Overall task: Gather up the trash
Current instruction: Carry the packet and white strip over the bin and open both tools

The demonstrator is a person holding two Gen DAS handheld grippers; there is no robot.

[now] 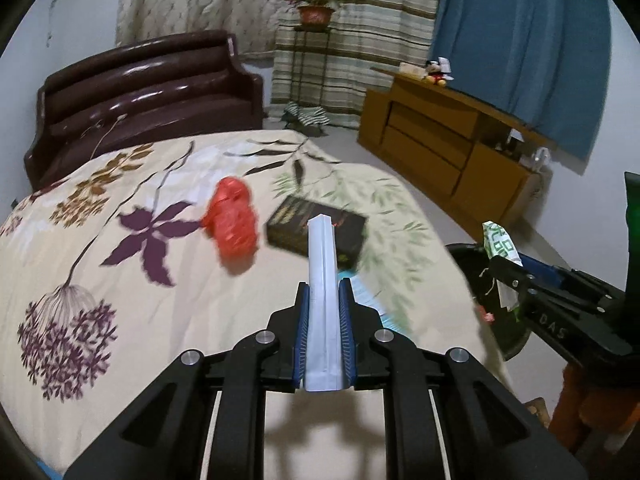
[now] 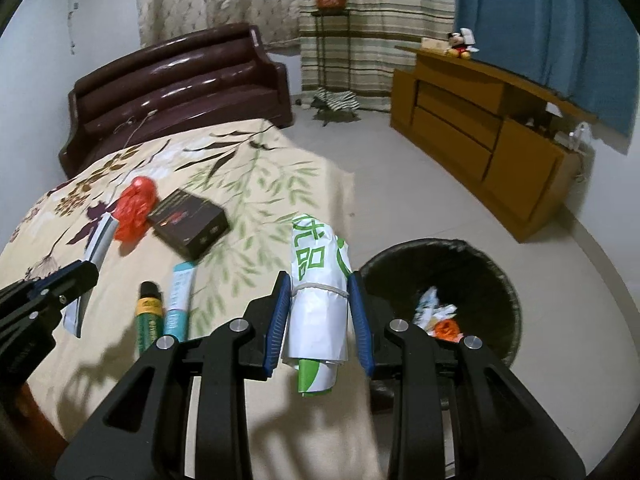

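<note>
Floral bedspread carries red bag, dark box, green bottle, blue tube.

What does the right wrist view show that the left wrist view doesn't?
Only the right wrist view shows the inside of the black trash bin, with scraps already in it, plus a green bottle and a teal tube lying on the bed.

Only the left wrist view shows the left tool head-on, shut on a flat white packet.

Both show the floral bedspread, the red plastic bag, the dark box, and the right tool shut on a white-and-green wrapper.
</note>
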